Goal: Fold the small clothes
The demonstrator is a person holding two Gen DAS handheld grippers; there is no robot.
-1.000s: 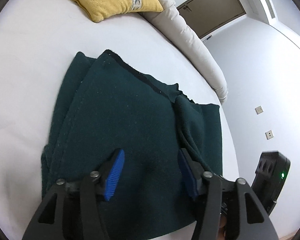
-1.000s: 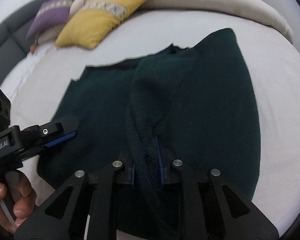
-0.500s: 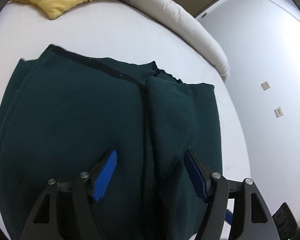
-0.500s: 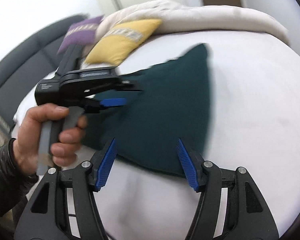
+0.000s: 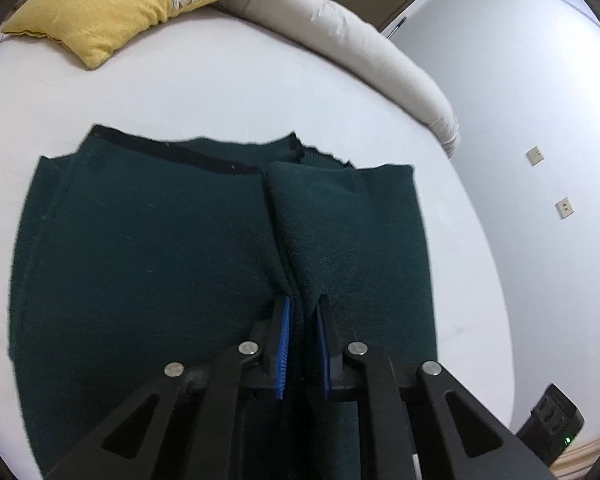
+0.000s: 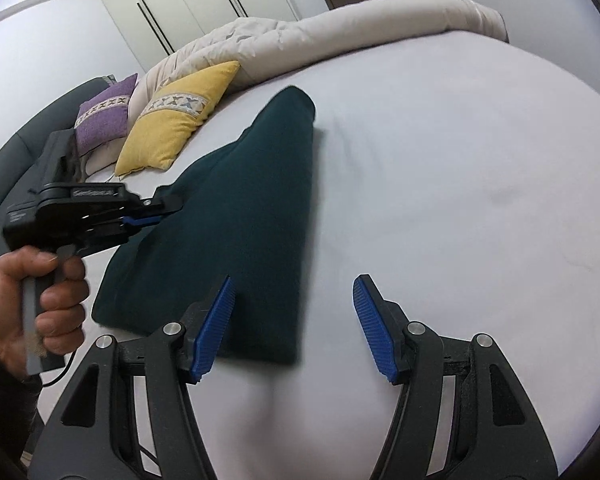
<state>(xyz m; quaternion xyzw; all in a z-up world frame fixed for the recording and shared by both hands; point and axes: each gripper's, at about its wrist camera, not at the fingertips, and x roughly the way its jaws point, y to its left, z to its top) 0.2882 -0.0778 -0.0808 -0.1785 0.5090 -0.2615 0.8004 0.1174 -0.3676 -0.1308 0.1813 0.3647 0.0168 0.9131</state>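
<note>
The dark green garment lies part-folded on the white bed. The left tongs have just been closing and now pinch the ridge where its two flaps meet; the right tongs stand apart over bare sheet at the garment's near right edge, holding nothing. With only one pinch, lifting may drag both flaps and undo the fold.

Home bedroom: bed, cushions, wardrobe.
</note>
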